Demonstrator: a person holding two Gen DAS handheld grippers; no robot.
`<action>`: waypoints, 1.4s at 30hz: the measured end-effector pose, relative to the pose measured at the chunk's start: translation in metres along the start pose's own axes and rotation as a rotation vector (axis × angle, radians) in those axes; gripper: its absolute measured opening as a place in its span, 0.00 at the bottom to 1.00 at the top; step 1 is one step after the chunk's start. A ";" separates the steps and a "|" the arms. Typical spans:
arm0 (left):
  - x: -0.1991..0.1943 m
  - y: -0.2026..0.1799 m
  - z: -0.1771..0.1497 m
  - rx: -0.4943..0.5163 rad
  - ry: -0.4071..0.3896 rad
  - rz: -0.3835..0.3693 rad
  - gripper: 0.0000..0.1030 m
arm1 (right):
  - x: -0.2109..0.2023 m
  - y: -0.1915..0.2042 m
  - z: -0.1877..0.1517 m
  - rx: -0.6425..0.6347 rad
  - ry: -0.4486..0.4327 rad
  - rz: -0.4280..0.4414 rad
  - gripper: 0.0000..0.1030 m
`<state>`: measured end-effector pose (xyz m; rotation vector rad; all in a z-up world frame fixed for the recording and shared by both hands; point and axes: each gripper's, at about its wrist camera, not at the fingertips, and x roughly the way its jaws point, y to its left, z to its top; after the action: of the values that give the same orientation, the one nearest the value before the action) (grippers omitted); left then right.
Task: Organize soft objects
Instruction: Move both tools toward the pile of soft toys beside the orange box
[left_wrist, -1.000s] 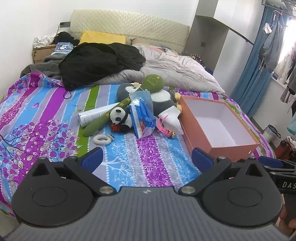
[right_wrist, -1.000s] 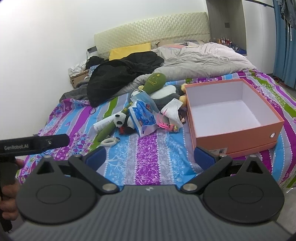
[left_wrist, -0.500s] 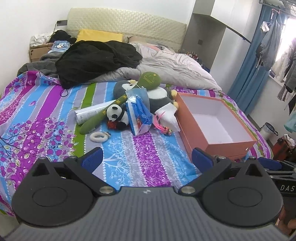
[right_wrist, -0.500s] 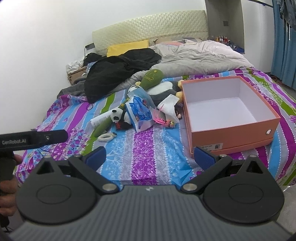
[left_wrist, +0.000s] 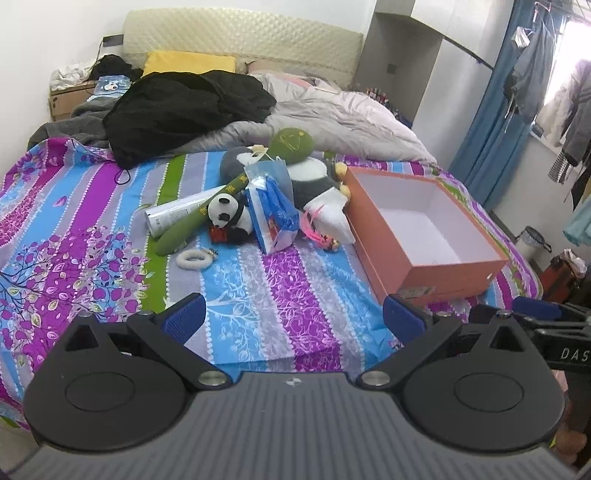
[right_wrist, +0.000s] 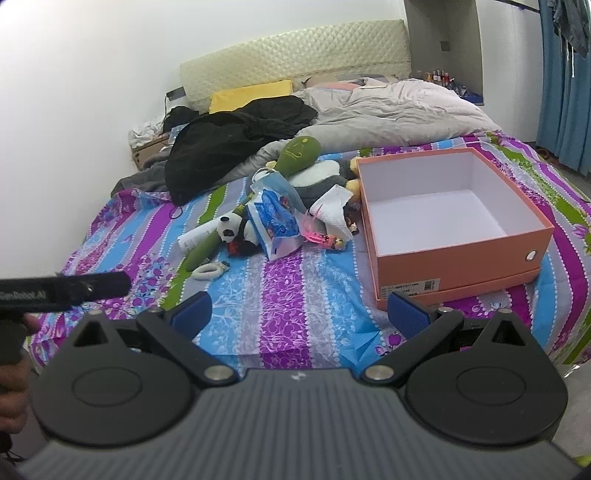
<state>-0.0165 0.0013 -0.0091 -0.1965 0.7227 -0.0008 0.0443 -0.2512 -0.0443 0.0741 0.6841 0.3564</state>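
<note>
A pile of soft things lies mid-bed: a small panda plush (left_wrist: 226, 213) (right_wrist: 231, 229), a long green plush (left_wrist: 291, 144) (right_wrist: 299, 153), a big grey-and-white plush (left_wrist: 314, 177) (right_wrist: 321, 175), a blue plastic bag (left_wrist: 271, 210) (right_wrist: 275, 216), a white cloth (left_wrist: 330, 218) (right_wrist: 334, 210) and a white ring (left_wrist: 192, 258) (right_wrist: 207, 272). An open orange box (left_wrist: 380, 236) (right_wrist: 458, 264) stands to their right. My left gripper (left_wrist: 291, 317) and right gripper (right_wrist: 299, 312) are open and empty, above the bed's near edge, well short of the pile.
The bed has a striped purple-blue sheet (left_wrist: 280, 295) (right_wrist: 280, 295). A black garment (left_wrist: 177, 110) (right_wrist: 221, 147) and a grey duvet (left_wrist: 332, 118) (right_wrist: 388, 110) cover the far half. A white tube (left_wrist: 173, 214) lies beside the panda. Blue curtains (left_wrist: 487, 129) hang on the right.
Both grippers have drawn back a little and tilted; the pile and the box sit slightly farther away in view. Nothing on the bed has moved.
</note>
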 end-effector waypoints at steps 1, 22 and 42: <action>0.000 0.000 0.000 0.005 0.001 0.002 1.00 | 0.000 0.001 0.000 -0.003 0.001 -0.001 1.00; 0.012 0.004 0.007 0.023 0.004 -0.007 1.00 | 0.020 0.003 0.010 0.015 -0.021 -0.024 1.00; 0.072 0.032 0.008 -0.013 0.093 0.019 1.00 | 0.074 -0.008 0.000 0.094 0.060 -0.021 1.00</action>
<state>0.0409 0.0296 -0.0567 -0.2031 0.8171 0.0135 0.0999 -0.2331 -0.0902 0.1460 0.7606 0.3069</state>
